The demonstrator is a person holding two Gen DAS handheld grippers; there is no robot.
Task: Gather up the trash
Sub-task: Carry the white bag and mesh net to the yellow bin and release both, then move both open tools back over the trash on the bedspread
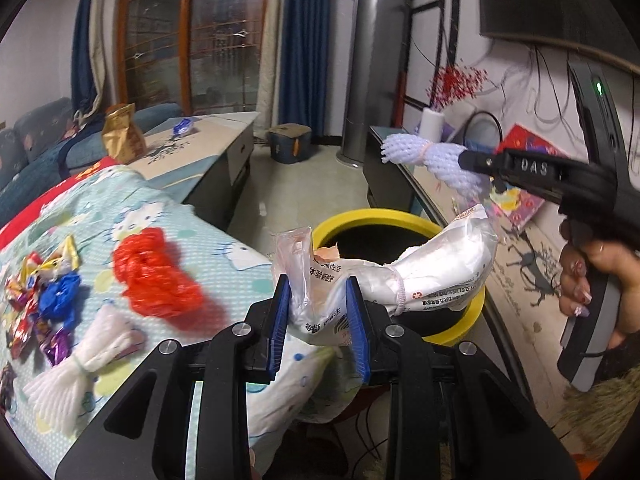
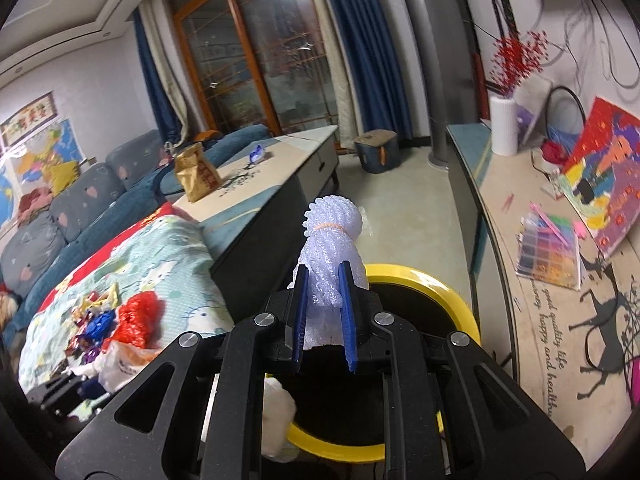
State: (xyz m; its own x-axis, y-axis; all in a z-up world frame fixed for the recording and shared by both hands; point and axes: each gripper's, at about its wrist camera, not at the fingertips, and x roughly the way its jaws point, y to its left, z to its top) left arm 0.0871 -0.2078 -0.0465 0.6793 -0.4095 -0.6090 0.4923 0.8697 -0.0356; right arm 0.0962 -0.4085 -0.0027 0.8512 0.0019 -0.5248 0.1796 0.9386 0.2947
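Note:
My left gripper (image 1: 318, 284) is shut on a crumpled clear plastic wrapper (image 1: 432, 268) tied with a band, held over the rim of a yellow-rimmed trash bin (image 1: 360, 218). My right gripper (image 2: 325, 276) is shut on a pale lavender foam fruit net (image 2: 332, 232), held above the same bin (image 2: 440, 284); it also shows in the left wrist view (image 1: 436, 162). On the Hello Kitty cloth (image 1: 224, 240) lie a red plastic bag (image 1: 156, 276), a white foam net (image 1: 84, 364), a blue wrapper (image 1: 60, 296) and several candy wrappers (image 1: 28, 300).
A low cabinet (image 1: 208, 148) behind the cloth carries a gold snack bag (image 1: 122, 136) and a blue wrapper (image 1: 182, 126). A side counter (image 2: 520, 240) at the right holds a white vase (image 2: 504, 126), pictures and craft items. A blue sofa (image 2: 80, 200) stands at the left.

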